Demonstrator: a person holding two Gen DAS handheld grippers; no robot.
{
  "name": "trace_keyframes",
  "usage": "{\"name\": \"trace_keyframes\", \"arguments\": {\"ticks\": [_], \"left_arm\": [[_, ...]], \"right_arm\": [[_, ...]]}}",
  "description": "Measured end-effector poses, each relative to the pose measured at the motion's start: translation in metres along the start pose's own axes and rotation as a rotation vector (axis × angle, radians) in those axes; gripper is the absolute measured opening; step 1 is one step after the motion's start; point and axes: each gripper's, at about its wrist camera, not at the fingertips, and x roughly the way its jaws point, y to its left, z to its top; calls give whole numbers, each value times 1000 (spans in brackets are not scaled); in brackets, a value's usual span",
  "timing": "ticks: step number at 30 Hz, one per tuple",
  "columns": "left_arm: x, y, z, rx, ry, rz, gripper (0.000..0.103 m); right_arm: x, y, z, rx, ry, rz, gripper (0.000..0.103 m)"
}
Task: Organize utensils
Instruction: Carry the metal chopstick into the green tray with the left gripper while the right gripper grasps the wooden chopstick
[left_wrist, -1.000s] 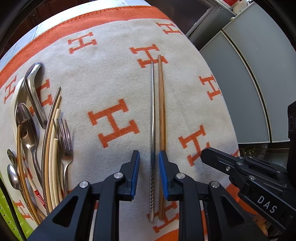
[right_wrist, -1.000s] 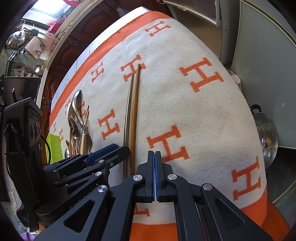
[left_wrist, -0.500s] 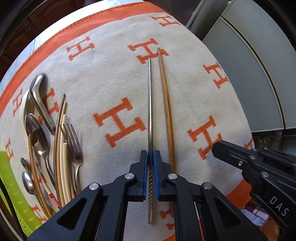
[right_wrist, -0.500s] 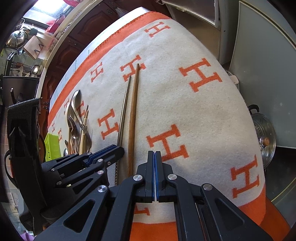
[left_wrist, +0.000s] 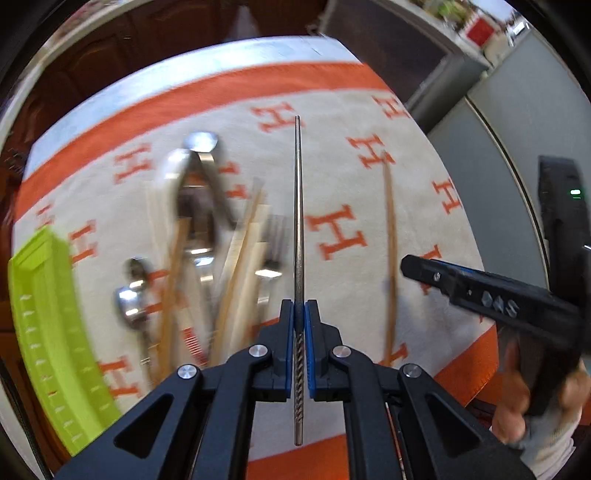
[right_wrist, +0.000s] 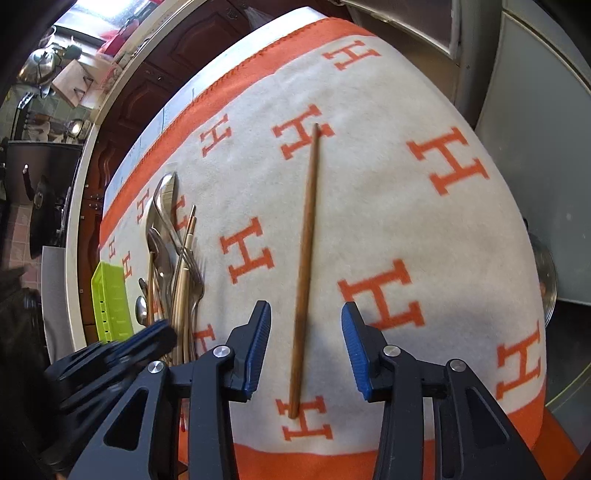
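My left gripper is shut on a metal chopstick near its twisted end and holds it above the cloth, beside the blurred pile of utensils. A brown wooden chopstick lies alone on the orange-and-cream cloth. My right gripper hovers over its near end. Its jaws are opening, with the stick between them and the blue pads clear of it. In the left wrist view the wooden chopstick lies to the right, next to the right gripper.
Spoons, forks and pale chopsticks lie heaped at the cloth's left. A lime-green tray stands past the cloth's left edge. A person's hand grips the right tool. Grey cabinets and a pot lid lie off the right edge.
My left gripper shut on the metal chopstick, then lifted it away from the wooden one and carried it left toward the pile. My right gripper opened and shifted over the wooden chopstick.
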Motion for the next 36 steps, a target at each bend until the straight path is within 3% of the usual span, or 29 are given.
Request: {"name": "trace_keyframes", "arguments": {"ticks": [9, 11, 13, 14, 17, 26, 28, 33, 36], "left_arm": [[-73, 150, -46, -245, -91, 171, 3], [-72, 179, -58, -302, -84, 198, 3], [-68, 199, -66, -332, -78, 204, 3], [-64, 210, -71, -349, -72, 210, 3], [-47, 226, -81, -377, -50, 213, 3], [0, 246, -97, -388, 22, 203, 4], [0, 248, -104, -397, 15, 207, 17], [-28, 242, -118, -393, -67, 254, 32], [-56, 234, -131, -390, -157, 316, 53]], "right_arm": [[35, 35, 8, -111, 4, -201, 36], [38, 45, 6, -155, -21, -266, 31], [39, 50, 3, -179, -49, -318, 13], [40, 51, 3, -183, -61, -334, 10], [38, 46, 3, -146, -70, -303, 7], [14, 39, -5, -42, -34, -86, 6], [7, 54, -17, -62, -29, -39, 6], [-8, 107, -37, -151, -3, 66, 6], [-9, 144, -49, -218, 20, 101, 6]]}}
